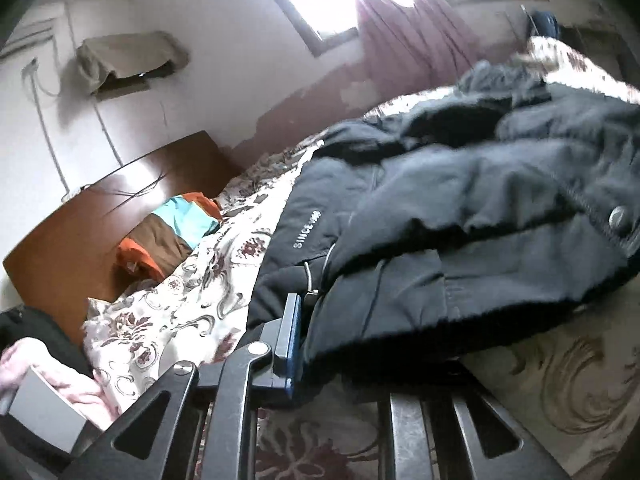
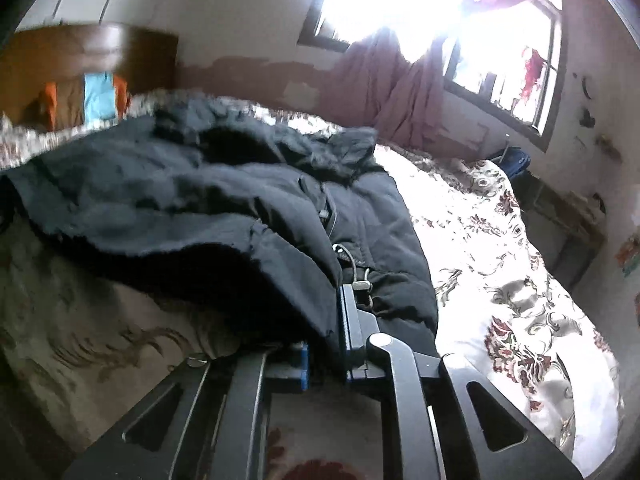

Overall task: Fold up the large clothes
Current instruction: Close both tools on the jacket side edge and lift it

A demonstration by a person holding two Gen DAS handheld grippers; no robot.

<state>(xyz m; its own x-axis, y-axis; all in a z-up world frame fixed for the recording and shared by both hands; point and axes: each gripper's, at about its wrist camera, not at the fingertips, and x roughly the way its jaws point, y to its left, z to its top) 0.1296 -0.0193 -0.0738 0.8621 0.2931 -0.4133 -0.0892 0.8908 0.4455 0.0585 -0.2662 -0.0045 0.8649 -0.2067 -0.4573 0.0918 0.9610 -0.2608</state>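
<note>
One big black padded winter jacket with a dark fur-trimmed hood (image 1: 460, 184) lay spread across the bed, and it looked like a bulky, soft load: thick with filling, likely heavier than a shirt, and apt to spring back out of a crease rather than lie flat. Its shell seemed smooth and a little slick, so I judged the stitched hem and the sturdy seams the best places to take it, not the puffy middle. Its cloth was matt black with white lettering reading "SINCE" on one panel, a metal snap button (image 1: 619, 216) along the front edge, and a grey elastic drawcord with a toggle (image 1: 311, 284) hanging at the hem. The hood's fur sat at the far end, towards the window.

The left hand-held gripper (image 1: 296, 344) had its blue-padded fingers at the hem by the drawcord; one finger showed and the cloth hid the other, so it appeared clamped on the hem. The right hand-held gripper (image 2: 324, 344) likewise pinched the lower edge between its blue pads, a fold of jacket (image 2: 208, 208) draped over it.

Beneath it all spread the cream bedspread with dark red and grey floral print (image 1: 192, 304). Beyond stood a brown wooden headboard (image 1: 80, 216) with an orange, brown and turquoise folded cloth (image 1: 176, 232) against it, and a dusty pink curtain (image 2: 400, 88) hung under the bright window.
</note>
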